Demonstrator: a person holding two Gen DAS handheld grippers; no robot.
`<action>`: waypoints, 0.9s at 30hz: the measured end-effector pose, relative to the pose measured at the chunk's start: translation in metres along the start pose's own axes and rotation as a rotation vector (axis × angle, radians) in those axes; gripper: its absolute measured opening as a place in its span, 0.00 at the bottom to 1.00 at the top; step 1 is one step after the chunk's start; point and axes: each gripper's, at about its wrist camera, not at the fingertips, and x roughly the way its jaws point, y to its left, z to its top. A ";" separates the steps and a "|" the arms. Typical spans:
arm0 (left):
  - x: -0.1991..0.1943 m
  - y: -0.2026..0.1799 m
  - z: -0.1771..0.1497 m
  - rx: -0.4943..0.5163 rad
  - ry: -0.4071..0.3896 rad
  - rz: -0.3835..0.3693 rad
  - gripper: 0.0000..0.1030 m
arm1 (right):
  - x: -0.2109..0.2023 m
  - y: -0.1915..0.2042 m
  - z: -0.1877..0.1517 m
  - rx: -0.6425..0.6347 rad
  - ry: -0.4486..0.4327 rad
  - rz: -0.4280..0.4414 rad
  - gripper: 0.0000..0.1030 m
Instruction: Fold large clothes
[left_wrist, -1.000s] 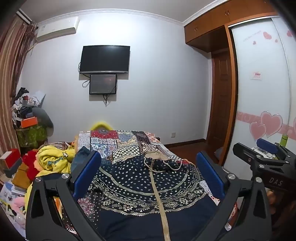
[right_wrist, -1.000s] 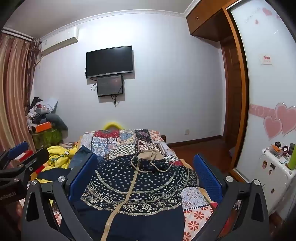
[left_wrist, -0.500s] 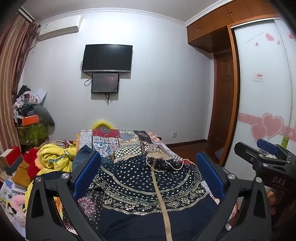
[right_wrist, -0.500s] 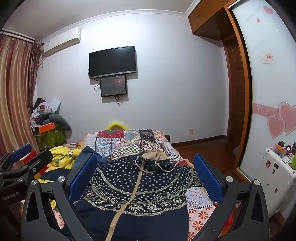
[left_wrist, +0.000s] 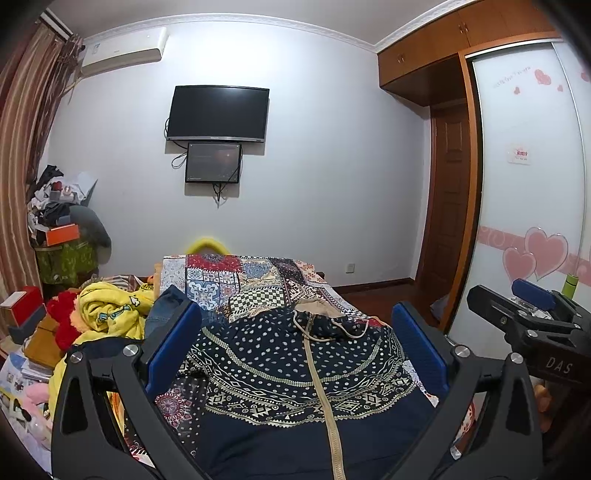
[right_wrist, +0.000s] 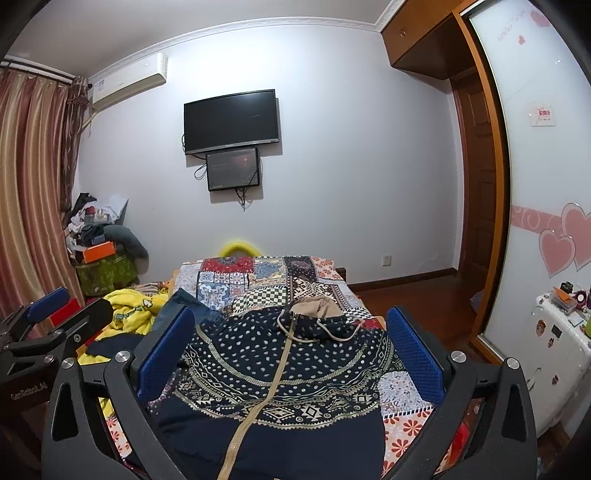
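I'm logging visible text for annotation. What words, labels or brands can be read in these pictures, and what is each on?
"DAS": on the right claw body, seen from the left wrist.
"GenRobot.AI": on the left claw body, small, reads roughly so.
Red-and-white sign on the wardrobe door: too blurred.
Air conditioner label: too small.
Pink script on the wardrobe door: unreadable.

Both wrist cameras look level along the patchwork-covered bed (left_wrist: 258, 280) toward the wall-mounted black television (right_wrist: 231, 122), side by side.

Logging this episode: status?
Left gripper open, right gripper open, both empty. Jacket flat on bed, zipped, unfolded. Yellow blanket alongside, not blocking.
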 end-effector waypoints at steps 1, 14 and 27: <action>0.000 0.000 0.000 0.000 0.000 0.000 1.00 | 0.000 0.000 0.000 0.000 0.000 0.000 1.00; 0.000 0.001 0.000 -0.002 0.003 0.000 1.00 | 0.000 -0.002 0.000 0.007 0.001 -0.006 1.00; 0.000 0.001 0.000 0.000 0.002 -0.002 1.00 | -0.001 -0.006 0.000 0.016 0.000 -0.005 1.00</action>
